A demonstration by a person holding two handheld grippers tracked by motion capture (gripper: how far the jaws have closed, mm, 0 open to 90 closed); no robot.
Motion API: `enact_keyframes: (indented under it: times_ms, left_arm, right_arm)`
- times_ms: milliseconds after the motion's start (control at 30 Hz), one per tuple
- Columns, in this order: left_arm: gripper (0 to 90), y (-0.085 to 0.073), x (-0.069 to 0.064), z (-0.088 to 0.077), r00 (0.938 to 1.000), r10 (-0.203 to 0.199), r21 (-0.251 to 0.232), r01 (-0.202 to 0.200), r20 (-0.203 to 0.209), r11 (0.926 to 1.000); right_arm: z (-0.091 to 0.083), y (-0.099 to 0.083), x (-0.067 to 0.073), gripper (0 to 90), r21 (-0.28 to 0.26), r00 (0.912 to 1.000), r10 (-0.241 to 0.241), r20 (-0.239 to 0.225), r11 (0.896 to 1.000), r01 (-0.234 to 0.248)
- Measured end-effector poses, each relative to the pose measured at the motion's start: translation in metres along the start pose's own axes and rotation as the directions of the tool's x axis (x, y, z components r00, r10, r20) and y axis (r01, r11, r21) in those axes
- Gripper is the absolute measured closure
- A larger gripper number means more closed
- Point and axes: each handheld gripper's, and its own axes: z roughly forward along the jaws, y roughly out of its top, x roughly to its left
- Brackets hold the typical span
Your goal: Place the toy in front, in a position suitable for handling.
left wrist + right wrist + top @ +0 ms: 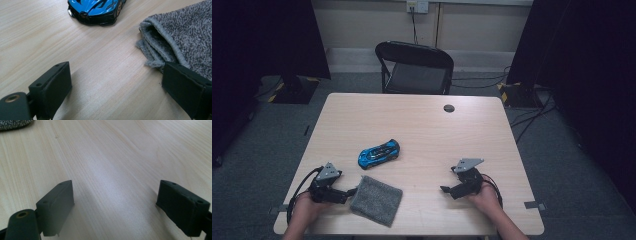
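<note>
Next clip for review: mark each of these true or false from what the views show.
1. The left gripper has open fingers with bare table between them. True.
2. The grey cloth lies on top of the blue toy car. False: they lie apart, the car farther up the table.
3. The right gripper holds the car. False: its fingers are open and hold nothing.
4. A black chair stands beyond the table's far edge. True.

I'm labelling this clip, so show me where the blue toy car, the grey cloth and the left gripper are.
blue toy car point(379, 153), high view, on its roof.
grey cloth point(377, 199), high view, middle of the folded cloth.
left gripper point(116, 87), left gripper view, midway between its open jaws.
</note>
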Motion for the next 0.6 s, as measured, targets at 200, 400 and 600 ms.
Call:
enact_keyframes:
  times_ms: [200, 400, 600]
  left_arm:
    - [8.3, 0.0, 0.0, -0.001, 1.0, -0.004, 0.0, 0.004, -0.005, 1.0]
    - [8.2, 0.0, -0.001, 0.0, 0.9999, -0.01, 0.001, 0.01, -0.011, 1.0]
    - [8.4, 0.0, 0.0, -0.001, 1.0, -0.003, 0.004, 0.003, -0.004, 1.0]
  right_arm:
    - [0.001, 0.0, 0.0, 12.9, -0.001, 1.0, -0.001, 0.002, 1.0, 0.001]
    - [0.002, 0.003, 0.003, 13.3, 0.005, 0.9999, 0.006, 0.008, 1.0, -0.006]
    - [0.008, 0.011, 0.014, 14.2, 0.018, 0.9995, -0.026, -0.019, 0.999, 0.027]
